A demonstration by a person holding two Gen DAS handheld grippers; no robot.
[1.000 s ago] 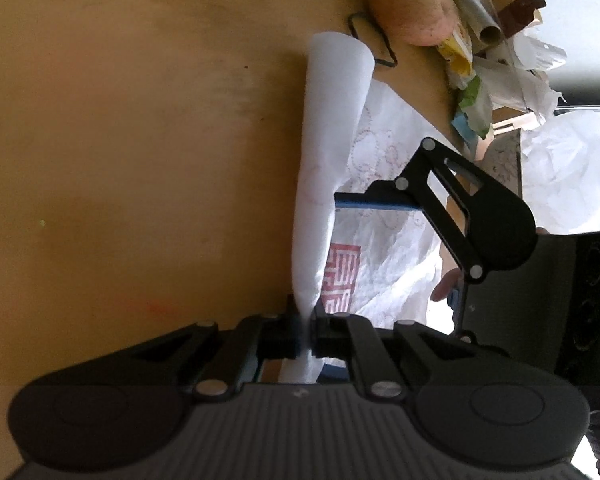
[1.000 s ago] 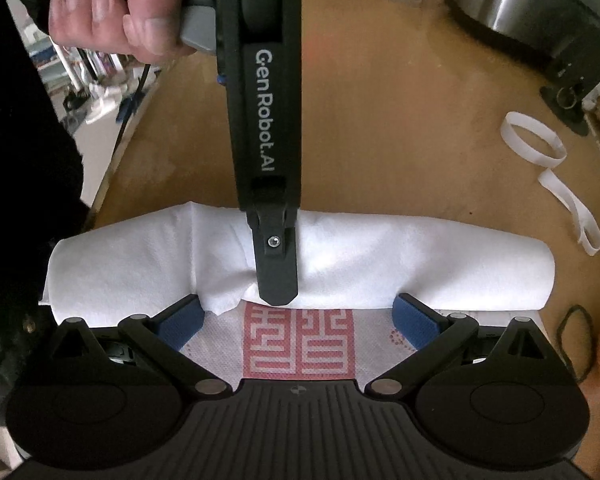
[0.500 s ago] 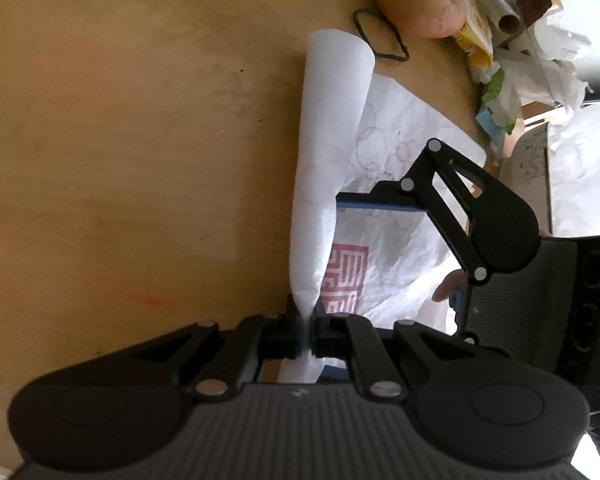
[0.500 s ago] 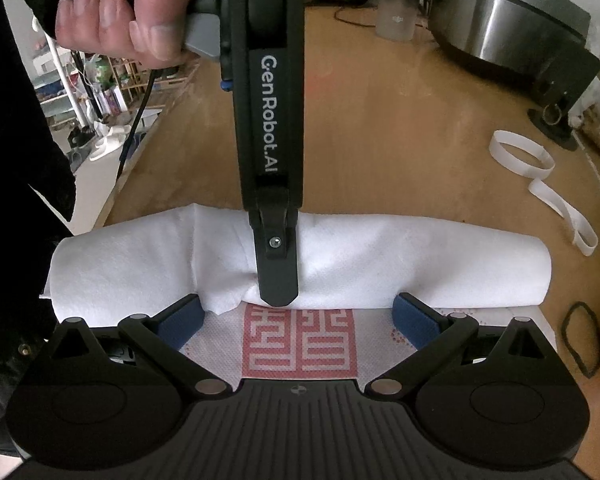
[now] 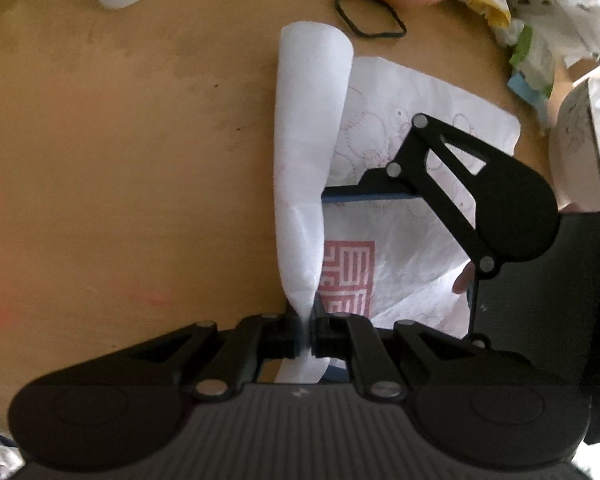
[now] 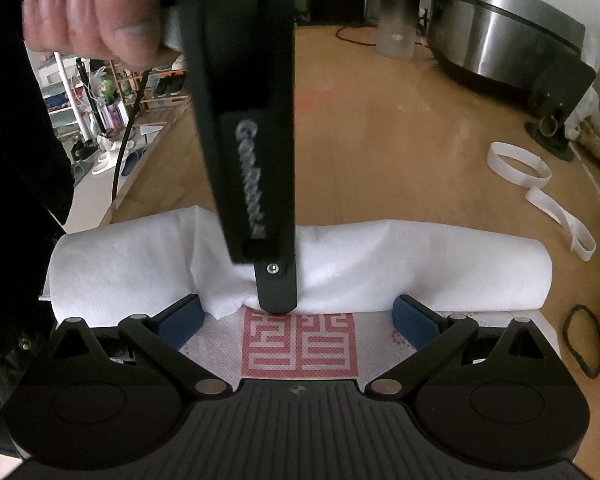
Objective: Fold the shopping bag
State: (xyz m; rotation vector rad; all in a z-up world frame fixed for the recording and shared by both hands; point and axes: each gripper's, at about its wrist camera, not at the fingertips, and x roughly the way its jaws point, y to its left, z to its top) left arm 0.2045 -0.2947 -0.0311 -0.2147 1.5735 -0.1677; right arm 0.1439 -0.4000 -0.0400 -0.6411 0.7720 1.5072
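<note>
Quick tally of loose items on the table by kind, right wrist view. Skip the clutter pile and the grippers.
shopping bag: 1
white strap loop: 1
black rubber band: 1
steel pot: 1
frosted cup: 1
Total: 5

Left gripper is shut on the bag's rolled fold; right gripper is open over the red print.

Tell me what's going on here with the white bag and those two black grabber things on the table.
A person is folding a white shopping bag on a wooden table with two handheld tools. The left claw is shut on the rolled-over fold of the bag, near its middle. The right claw is open, its blue pads either side of the red square print on the flat part. The bag is partly folded, not finished.
</note>
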